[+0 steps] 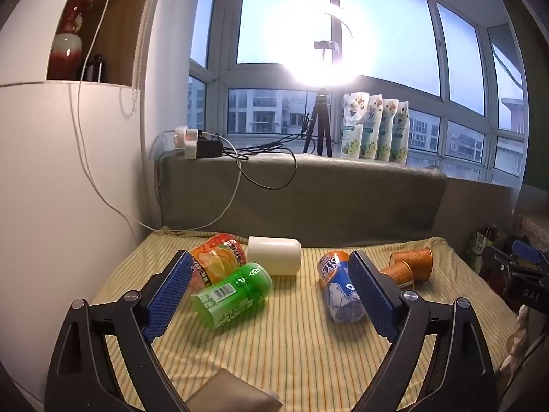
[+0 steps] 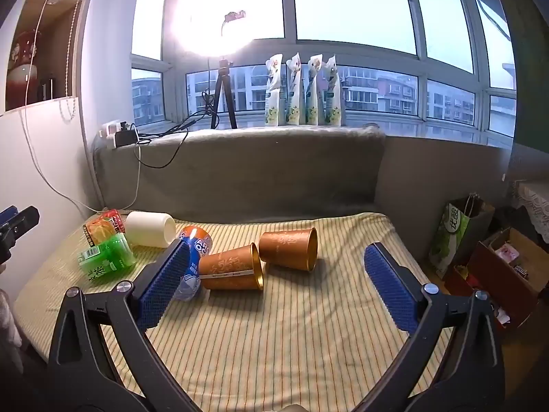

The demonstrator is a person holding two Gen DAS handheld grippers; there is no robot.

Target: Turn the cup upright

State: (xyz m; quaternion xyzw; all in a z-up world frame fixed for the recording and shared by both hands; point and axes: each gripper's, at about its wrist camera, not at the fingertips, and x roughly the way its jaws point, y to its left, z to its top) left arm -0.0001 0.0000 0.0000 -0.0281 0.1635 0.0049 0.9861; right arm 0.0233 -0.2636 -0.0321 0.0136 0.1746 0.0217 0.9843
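Striped table (image 2: 291,343) carrying six cups, all on their sides. Only the right wrist view shows the carton and bag (image 2: 453,237) past the table's right edge; only the left wrist view shows the grey pad (image 1: 233,395) at the near edge. Two copper cups (image 2: 288,249) (image 2: 231,269), one cream cup (image 1: 274,255), one green (image 1: 233,293), one orange (image 1: 218,261), one blue (image 1: 338,286). Bare cloth lies nearest both cameras. Left tongs (image 1: 271,297) and right tongs (image 2: 274,290) stand wide, holding nothing.

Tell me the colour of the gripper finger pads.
Blue, with a fine dotted texture; the pads show best in the right wrist view.
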